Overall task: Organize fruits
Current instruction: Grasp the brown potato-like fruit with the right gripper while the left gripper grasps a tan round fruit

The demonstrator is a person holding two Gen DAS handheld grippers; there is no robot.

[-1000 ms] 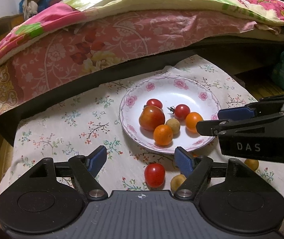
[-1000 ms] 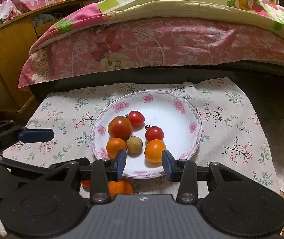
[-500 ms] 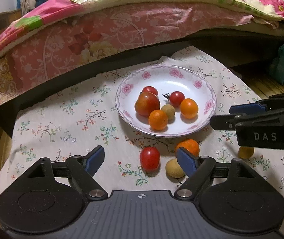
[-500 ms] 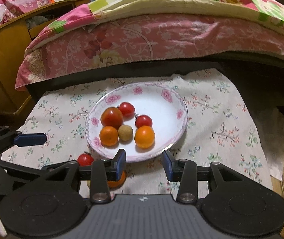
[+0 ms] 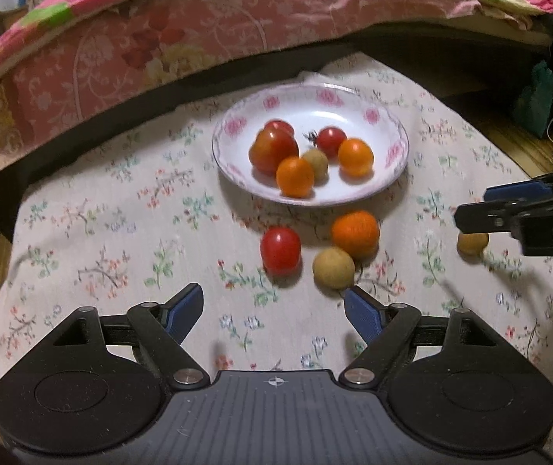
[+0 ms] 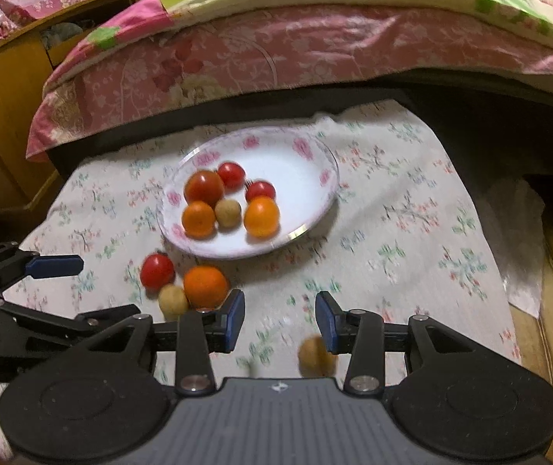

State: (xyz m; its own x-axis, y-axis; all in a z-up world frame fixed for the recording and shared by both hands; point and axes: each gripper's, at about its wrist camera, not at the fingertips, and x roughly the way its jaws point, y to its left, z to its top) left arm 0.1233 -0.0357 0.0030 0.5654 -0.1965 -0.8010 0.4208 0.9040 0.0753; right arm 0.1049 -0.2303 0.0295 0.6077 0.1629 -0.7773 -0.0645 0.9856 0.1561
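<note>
Currently the left gripper (image 5: 272,312) has its fingers spread wide, recently widened, nothing between them; a red cherry tomato (image 5: 280,250), a tan longan (image 5: 333,268) and an orange tangerine (image 5: 355,233) lie on the floral cloth (image 5: 121,232) just beyond the fingertips, near the flowered plate (image 5: 315,89). The right gripper (image 6: 280,319) has its fingers apart by a narrow gap, gripping nothing; a second longan (image 6: 315,356) lies on the cloth touching or just beside the right finger's inner face.
</note>
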